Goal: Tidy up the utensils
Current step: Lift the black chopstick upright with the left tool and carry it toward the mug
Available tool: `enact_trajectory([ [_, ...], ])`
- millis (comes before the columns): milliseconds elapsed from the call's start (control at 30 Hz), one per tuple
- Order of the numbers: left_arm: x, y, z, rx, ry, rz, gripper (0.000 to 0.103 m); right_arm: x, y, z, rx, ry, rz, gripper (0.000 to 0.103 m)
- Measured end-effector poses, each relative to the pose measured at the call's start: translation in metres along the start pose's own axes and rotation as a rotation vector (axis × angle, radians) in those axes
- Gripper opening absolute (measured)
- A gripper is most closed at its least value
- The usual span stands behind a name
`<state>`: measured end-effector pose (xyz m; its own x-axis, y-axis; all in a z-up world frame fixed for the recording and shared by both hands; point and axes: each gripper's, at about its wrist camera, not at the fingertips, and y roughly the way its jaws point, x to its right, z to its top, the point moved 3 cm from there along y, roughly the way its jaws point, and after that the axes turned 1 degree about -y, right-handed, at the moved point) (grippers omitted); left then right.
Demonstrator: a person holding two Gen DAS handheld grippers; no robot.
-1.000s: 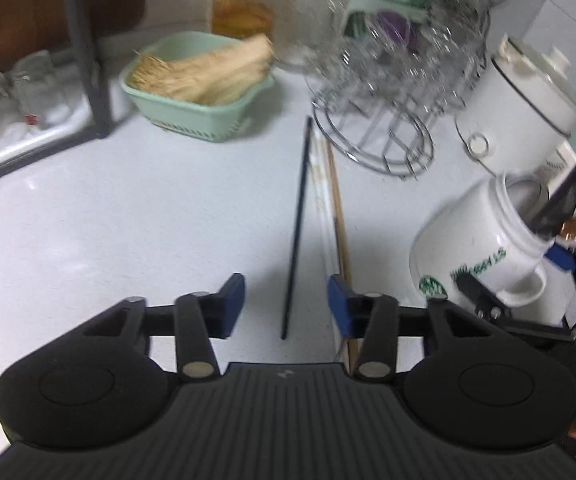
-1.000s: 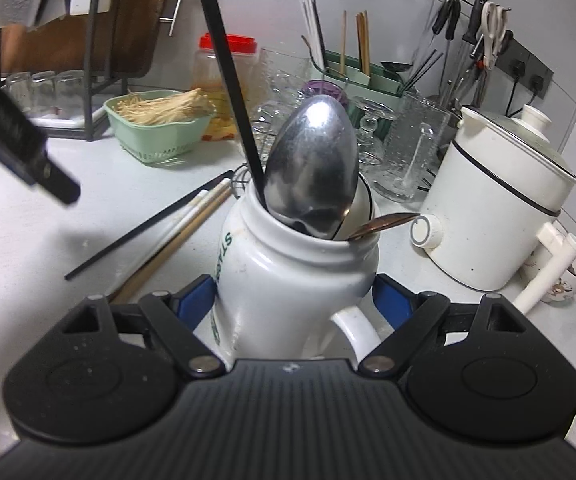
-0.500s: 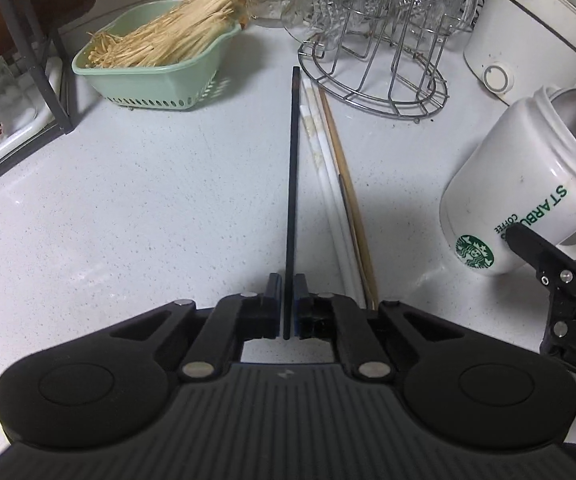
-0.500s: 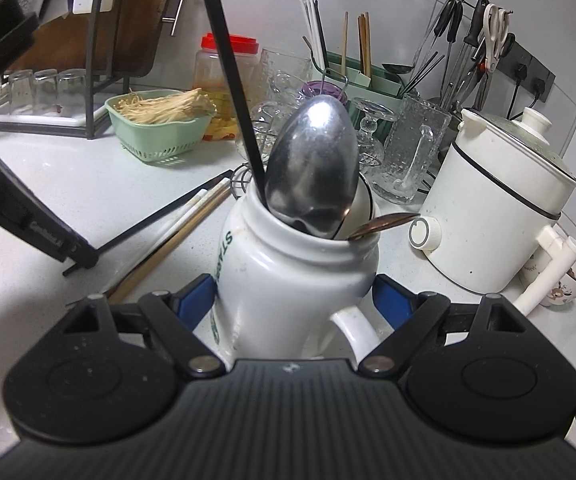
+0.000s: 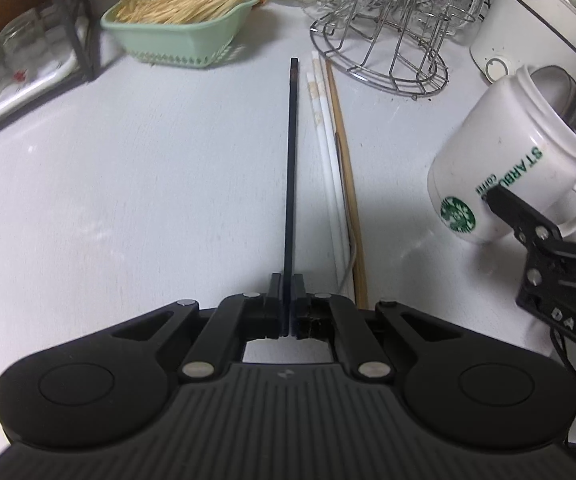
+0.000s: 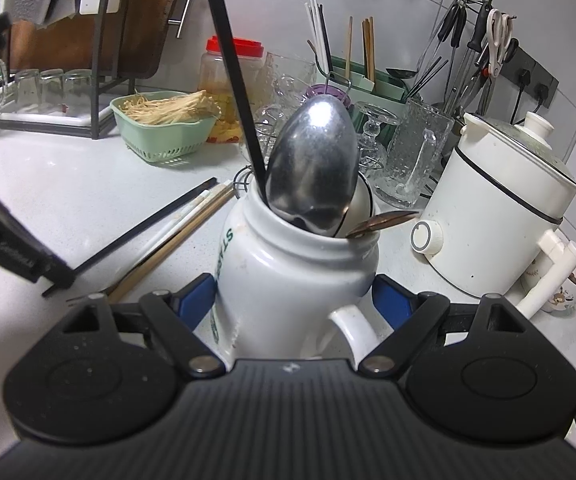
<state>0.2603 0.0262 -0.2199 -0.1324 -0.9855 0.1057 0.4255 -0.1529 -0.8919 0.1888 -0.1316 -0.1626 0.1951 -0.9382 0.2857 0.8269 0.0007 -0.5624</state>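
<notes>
Near the counter's (image 5: pixel 128 200) middle, the left gripper (image 5: pixel 288 300) is pressed together on one end of a black chopstick (image 5: pixel 291 160), its length lying beside white chopsticks (image 5: pixel 327 140) and a wooden one (image 5: pixel 343 148). Toward the right edge, the right gripper (image 6: pixel 293 300) clamps a tilted mug (image 6: pixel 288 280) holding a spoon (image 6: pixel 313 176). Risks: the end-held stick may pivot or slip on lifting; the far tip may miss the mug's mouth; added tilt may spill utensils.

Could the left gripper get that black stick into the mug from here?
Probably yes: the left gripper grips the black chopstick, and the tilted mug, held by the right gripper, has its mouth partly free.
</notes>
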Motion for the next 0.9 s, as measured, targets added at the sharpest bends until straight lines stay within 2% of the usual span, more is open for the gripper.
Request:
enact_trajectory([
  [333,-0.006,-0.033,-0.04,0.002,-0.088,-0.002,0.003,0.002,-0.002,-0.001,0.009,-0.016,0.028,0.086],
  [567,0.007,-0.056,-0.067,-0.016,-0.13,-0.013,0.003,0.006,-0.003,-0.001,0.007,-0.022,0.054,0.085],
  [900,0.029,-0.081,-0.114,-0.089,-0.233,-0.074,0.003,0.011,-0.005,-0.001,0.006,-0.039,0.102,0.083],
])
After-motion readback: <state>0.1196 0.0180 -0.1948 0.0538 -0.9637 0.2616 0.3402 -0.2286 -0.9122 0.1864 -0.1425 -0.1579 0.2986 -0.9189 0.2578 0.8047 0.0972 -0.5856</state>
